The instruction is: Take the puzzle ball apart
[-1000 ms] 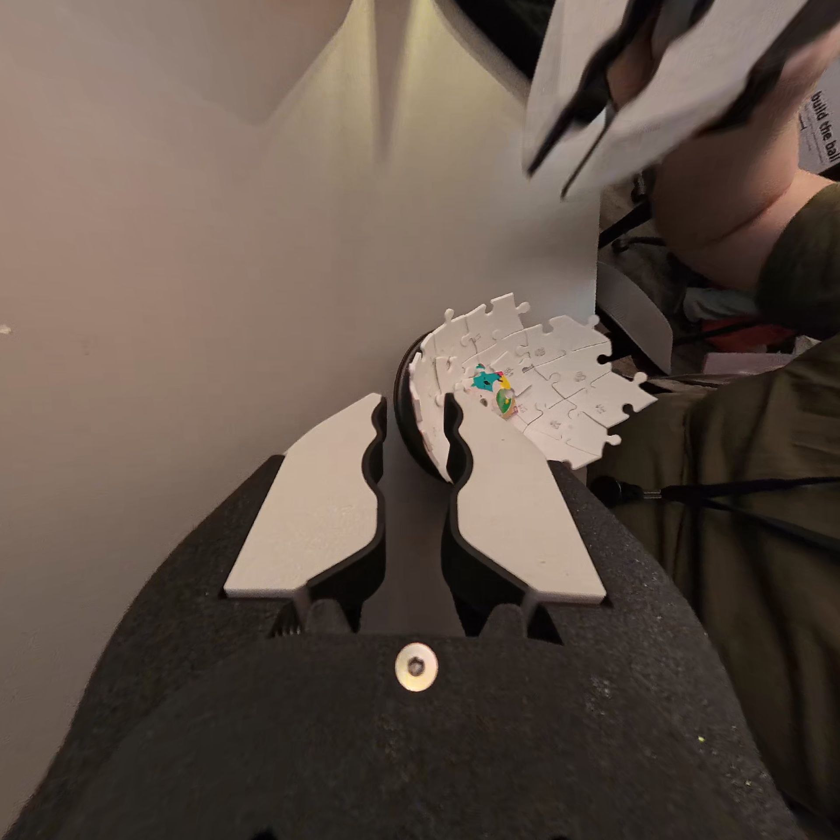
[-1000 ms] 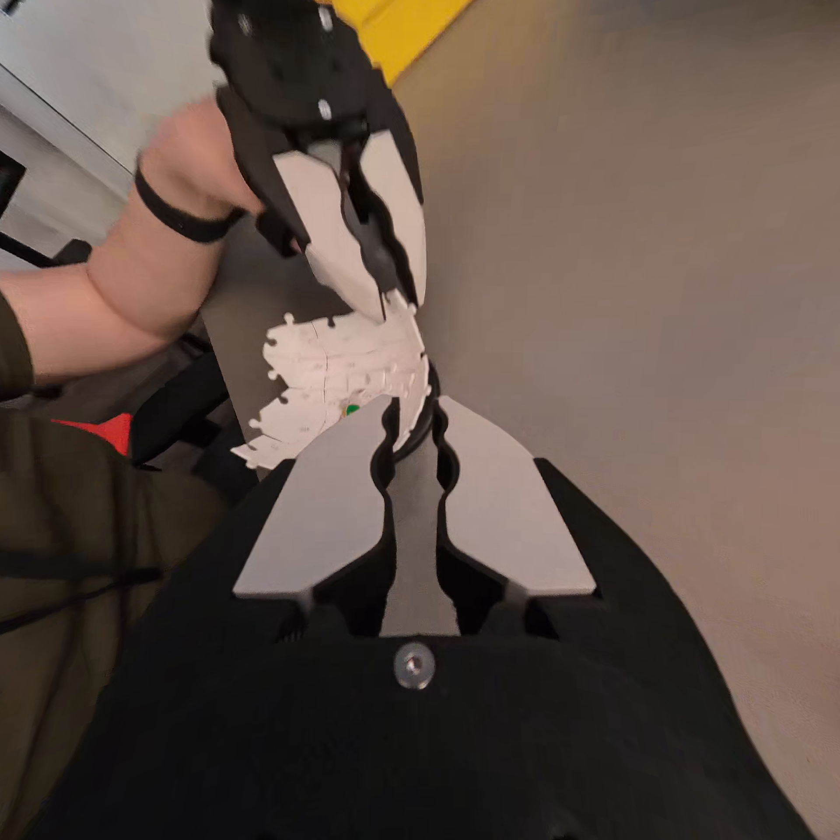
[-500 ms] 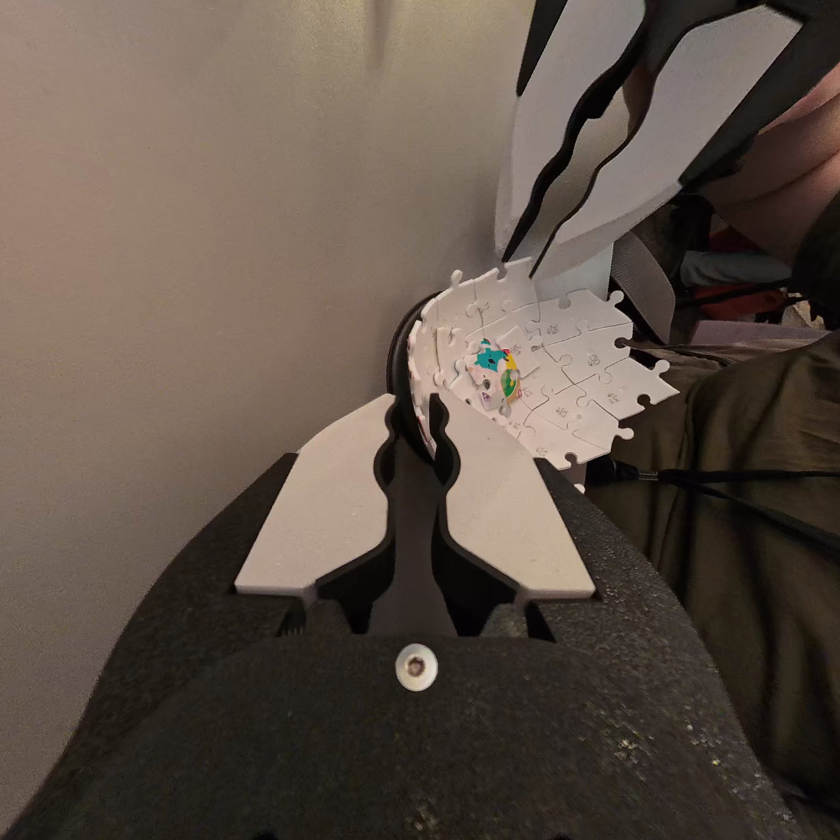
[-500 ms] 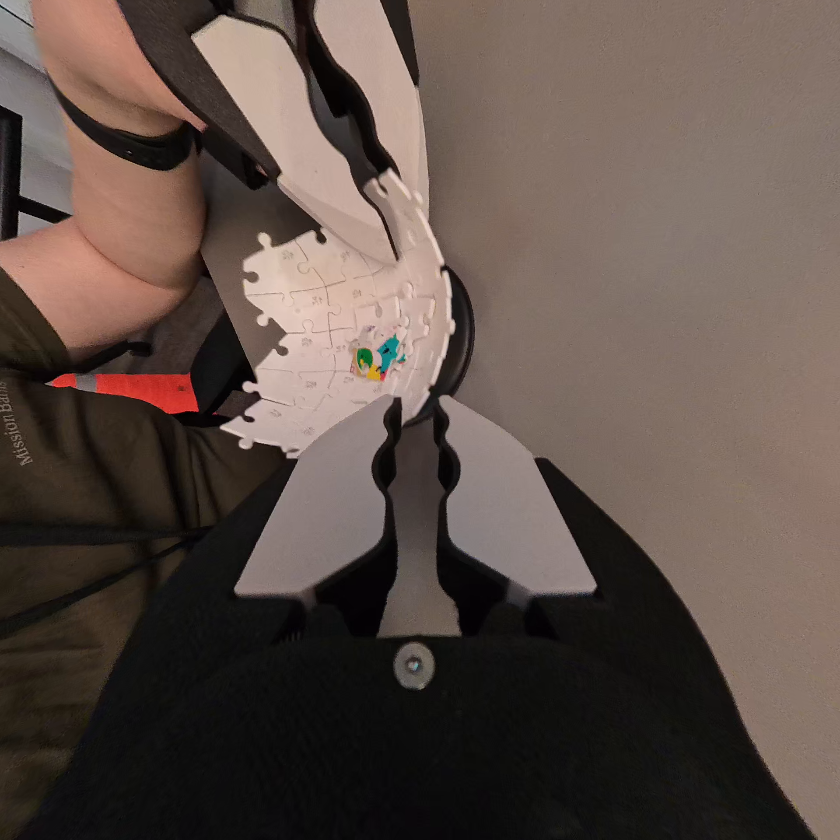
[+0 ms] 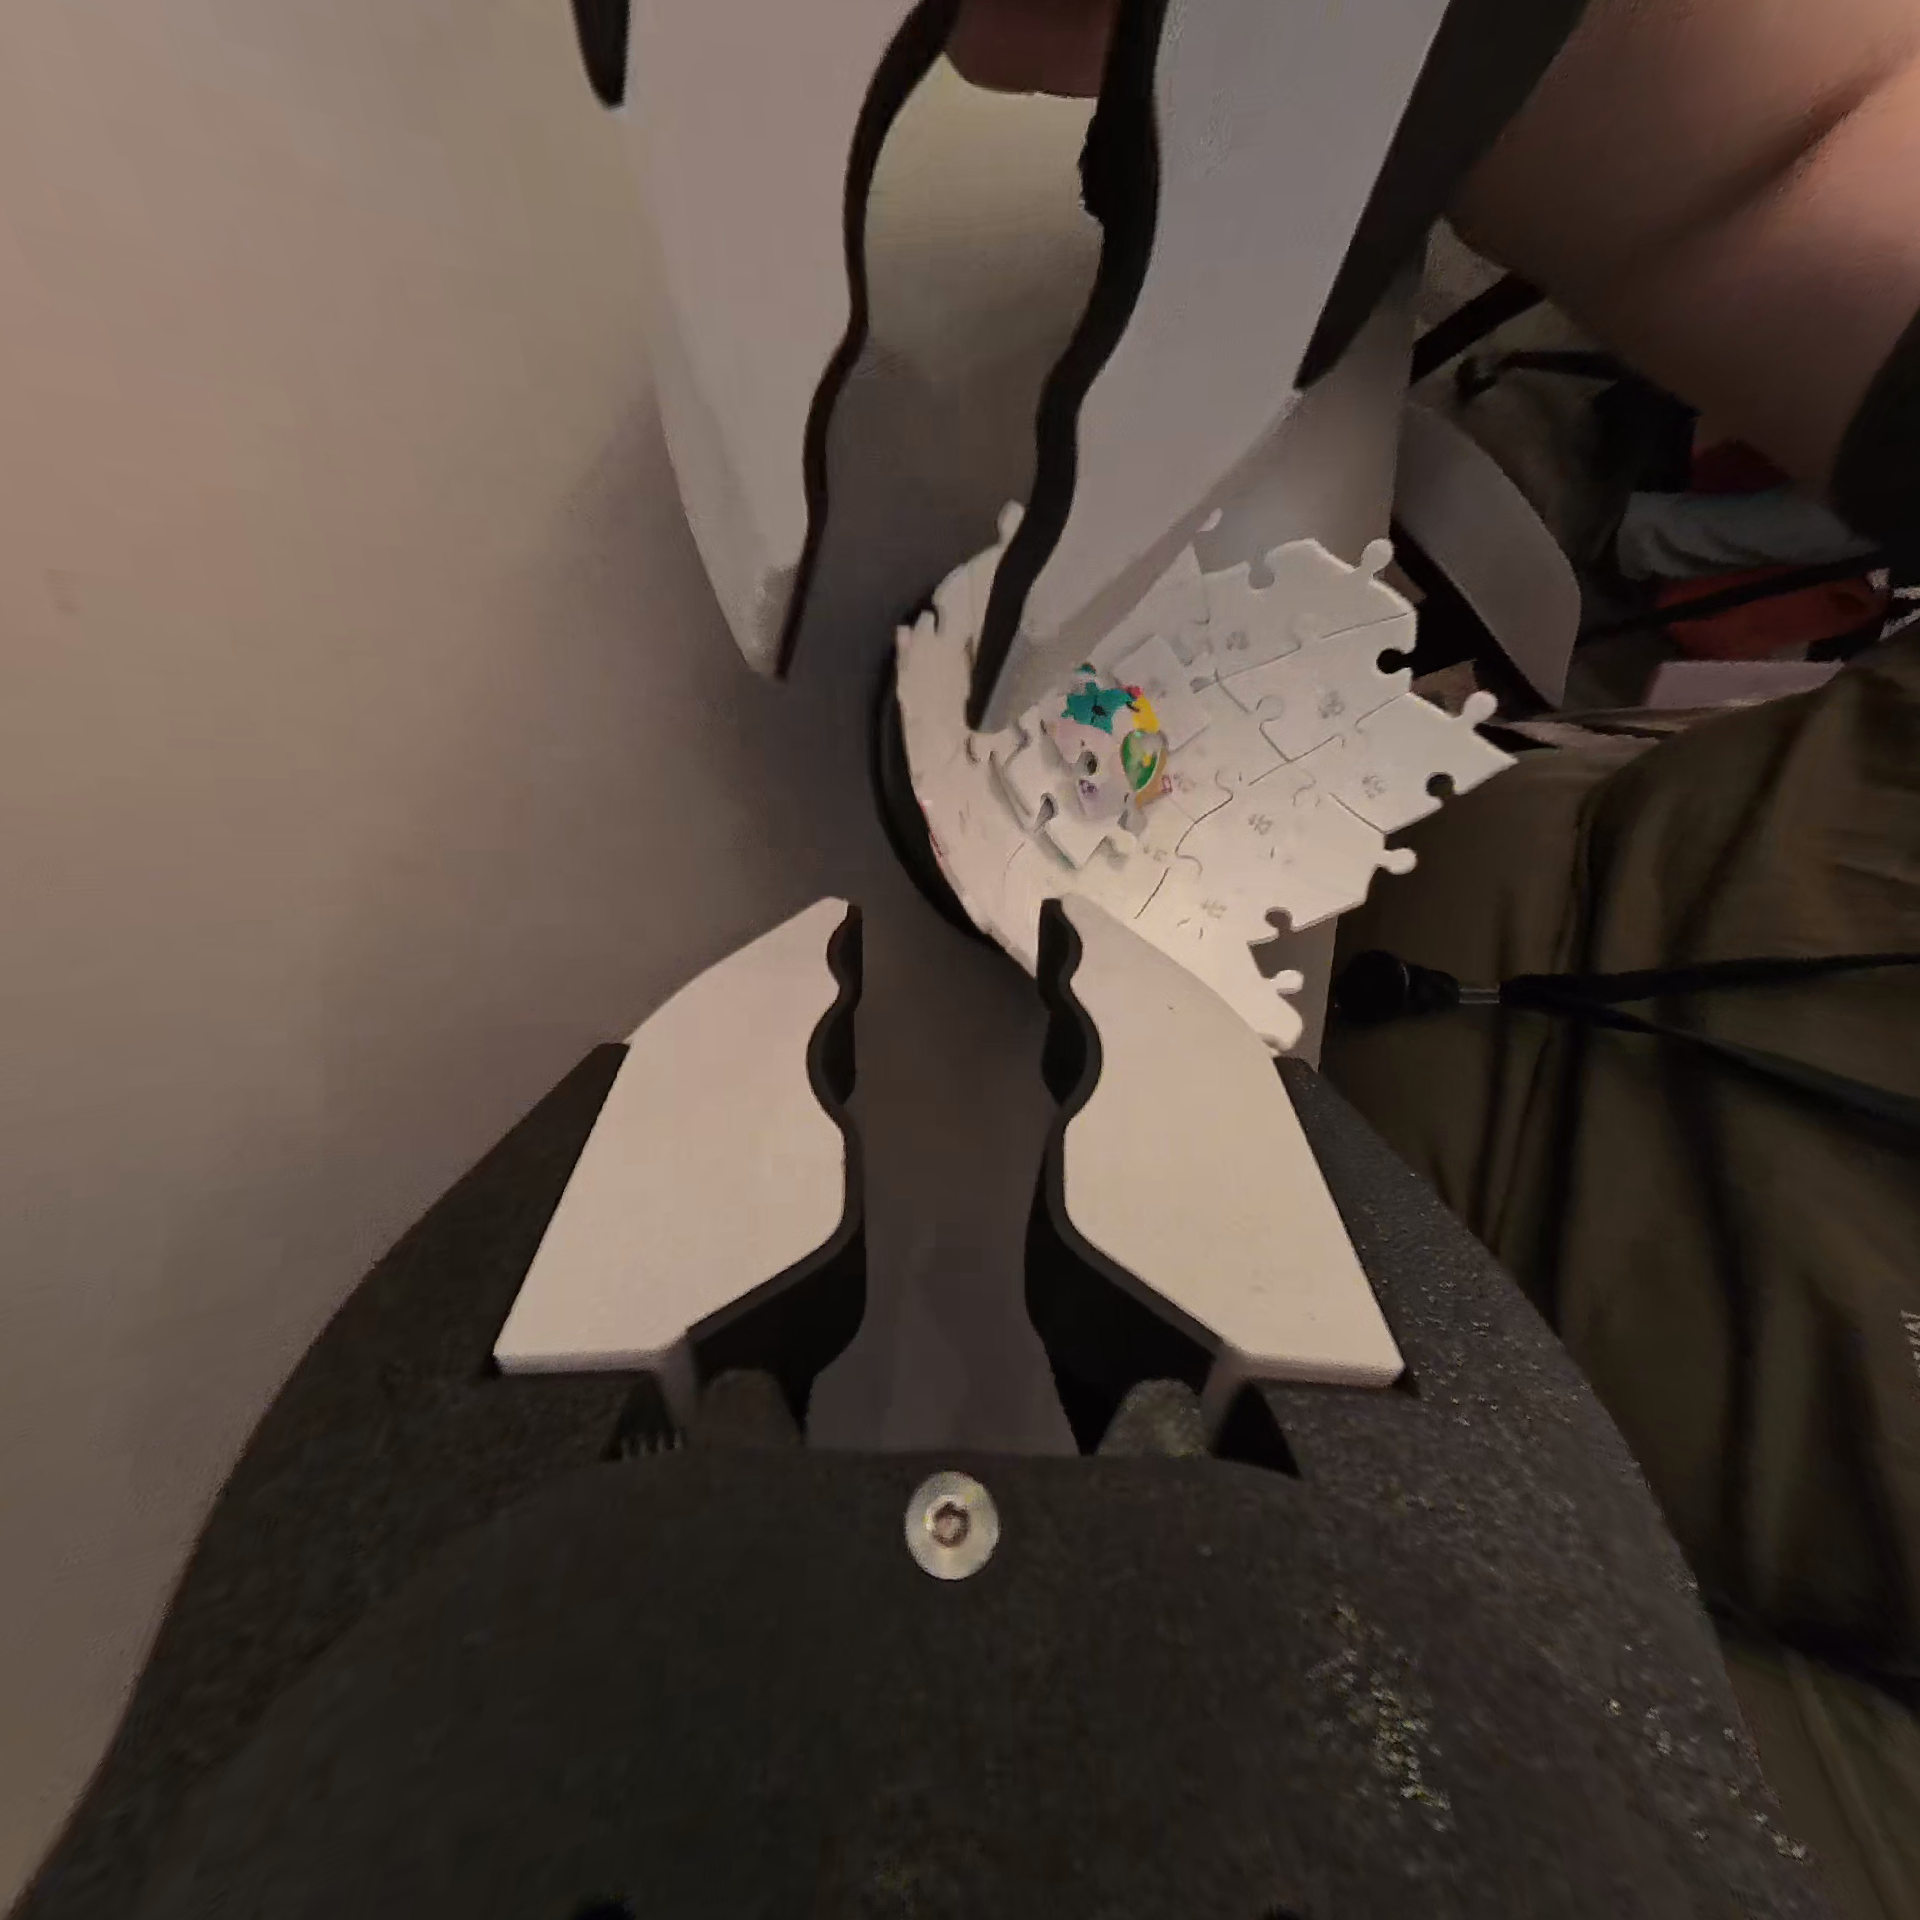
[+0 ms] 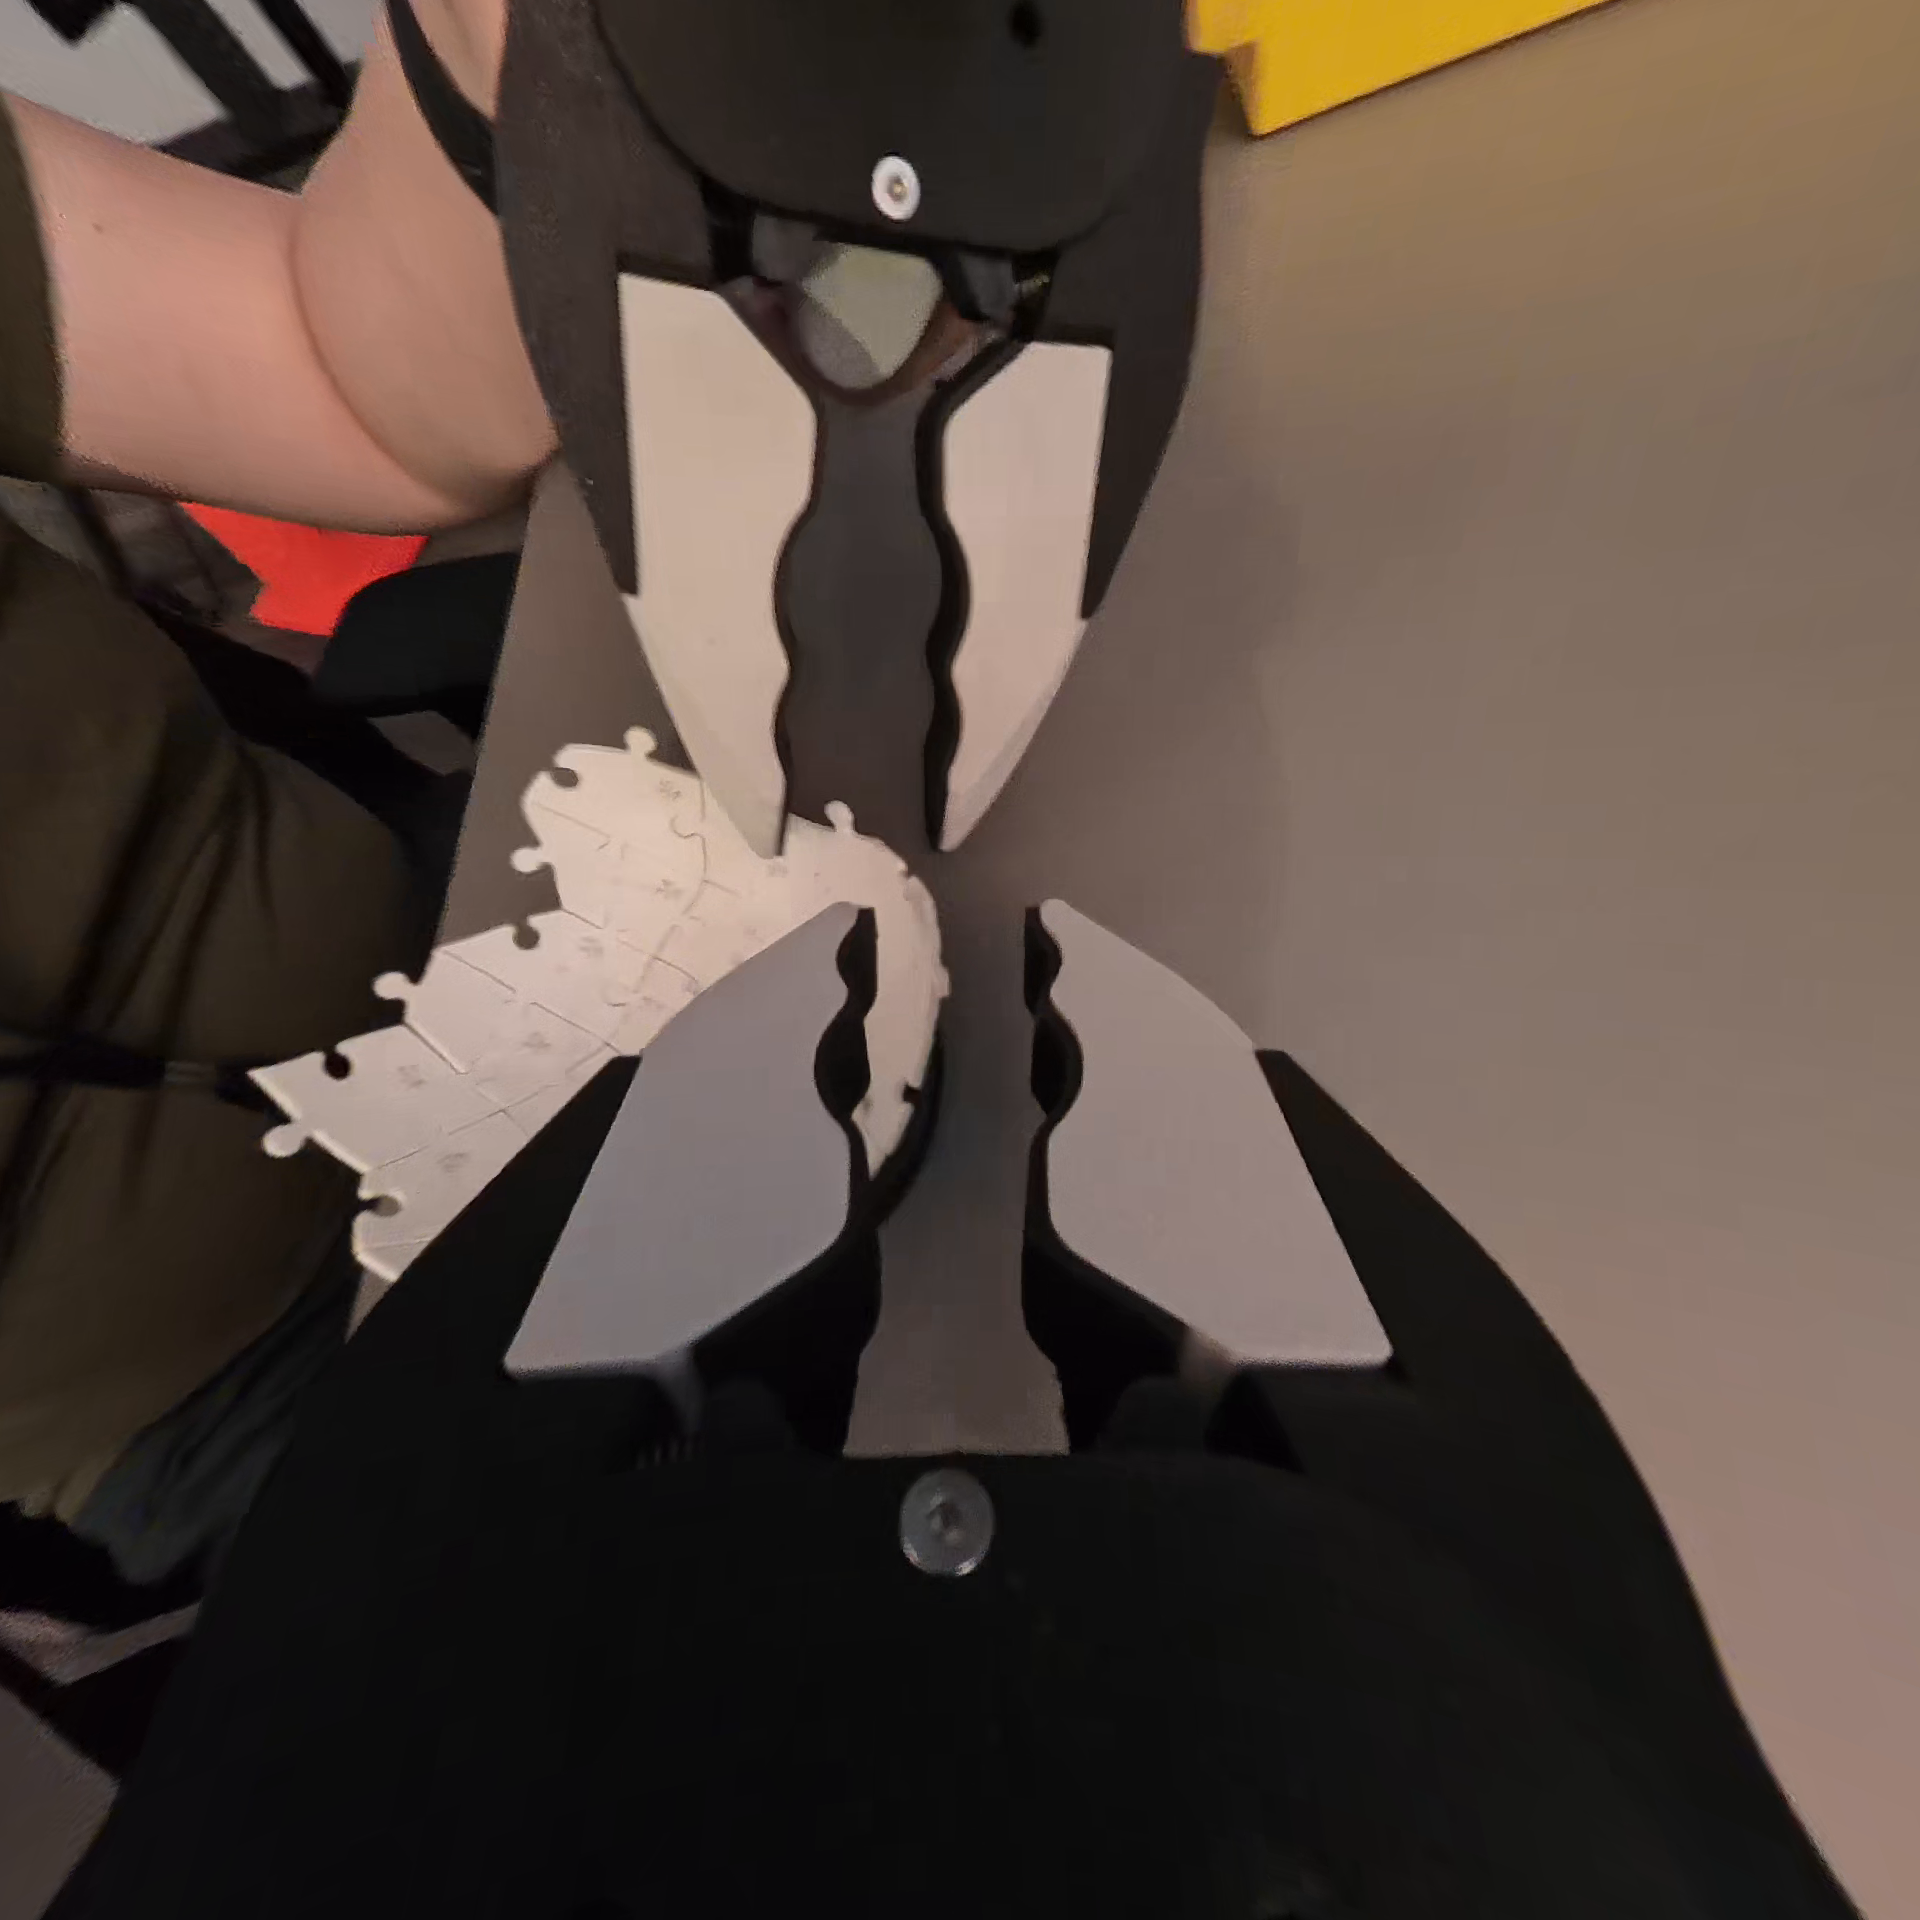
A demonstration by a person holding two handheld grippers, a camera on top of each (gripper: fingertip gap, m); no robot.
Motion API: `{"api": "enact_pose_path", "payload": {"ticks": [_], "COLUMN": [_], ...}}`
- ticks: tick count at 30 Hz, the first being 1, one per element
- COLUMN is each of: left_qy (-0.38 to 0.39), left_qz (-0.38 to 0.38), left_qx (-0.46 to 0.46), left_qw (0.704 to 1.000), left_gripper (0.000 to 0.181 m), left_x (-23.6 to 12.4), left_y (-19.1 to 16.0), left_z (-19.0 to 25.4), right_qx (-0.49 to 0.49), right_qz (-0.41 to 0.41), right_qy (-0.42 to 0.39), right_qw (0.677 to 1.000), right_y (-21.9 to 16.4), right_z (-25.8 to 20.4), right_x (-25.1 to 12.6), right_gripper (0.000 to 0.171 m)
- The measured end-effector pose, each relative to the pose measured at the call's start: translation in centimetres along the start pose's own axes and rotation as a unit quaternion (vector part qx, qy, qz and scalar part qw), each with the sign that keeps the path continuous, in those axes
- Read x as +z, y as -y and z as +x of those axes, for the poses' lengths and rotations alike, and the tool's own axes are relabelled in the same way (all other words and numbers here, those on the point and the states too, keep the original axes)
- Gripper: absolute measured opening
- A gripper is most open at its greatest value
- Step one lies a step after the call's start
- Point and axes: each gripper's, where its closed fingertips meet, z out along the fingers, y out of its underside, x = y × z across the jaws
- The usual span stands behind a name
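The puzzle ball is down to a white half shell (image 5: 1278,727) of joined pieces, lying on its side on a black ring stand (image 5: 891,800). Small coloured loose pieces (image 5: 1107,743) lie inside it. My left gripper (image 5: 948,920) is open, its tips at the shell's lower rim. My right gripper (image 5: 883,691) comes in from above, open, with one finger inside the shell and one outside. In the right wrist view the shell (image 6: 623,935) lies left of centre. My right gripper (image 6: 945,914) straddles the rim, and my left gripper (image 6: 857,844) faces it, open.
The grey table (image 6: 1455,727) runs off to the right, with its edge just behind the shell. A yellow object (image 6: 1351,52) sits at the far corner. The person's forearm (image 6: 260,343), olive clothing (image 5: 1610,1143) and a black cable (image 5: 1662,997) crowd the shell's side. Both grippers' tips are close together, under 4 cm apart. The left tips stand about 8 cm off the white half shell (image 5: 1278,727).
Both grippers were nearly shut at the shell's rim and have opened wider. The right gripper has come closer, with one finger now inside the shell.
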Motion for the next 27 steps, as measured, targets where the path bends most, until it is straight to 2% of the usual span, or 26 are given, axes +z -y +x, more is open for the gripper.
{"api": "enact_pose_path", "payload": {"ticks": [2,4,11,13,14,15,27], "left_qy": [-0.002,-0.008,-0.048,-0.041,-0.040,-0.041,-0.041], "left_qz": [-0.008,-0.004,0.024,0.014,0.017,0.022,0.049], "left_qx": [-0.004,-0.009,-0.050,-0.047,-0.045,-0.045,-0.049], "left_qw": [1.000,1.000,0.997,0.998,0.998,0.998,0.997], "left_gripper": [0.031,0.027,0.017,0.005,0.005,0.005,0.006], "left_x": [0.2,0.3,0.6,1.1,1.3,1.3,1.2], "left_y": [-0.3,-0.1,0.7,0.6,0.7,0.9,1.8], "left_z": [-0.1,-0.1,0.0,-0.3,-0.4,-0.4,-0.9], "right_qx": [0.002,-0.003,0.041,0.038,0.042,0.039,0.037], "right_qz": [-0.006,-0.028,0.021,0.037,0.028,0.011,0.000], "right_qy": [0.043,0.037,-0.024,-0.015,-0.011,-0.010,0.004], "right_qw": [0.999,0.999,0.999,0.998,0.999,0.999,0.999], "right_y": [0.0,-0.7,-0.8,-0.5,-0.7,-1.1,-1.5], "right_z": [-0.9,-0.6,0.5,0.3,0.3,0.4,0.2], "right_x": [0.6,0.8,-0.7,-0.8,-0.7,-0.5,-0.3], "right_gripper": [0.024,0.006,0.004,0.013,0.014,0.004,0.003]}}
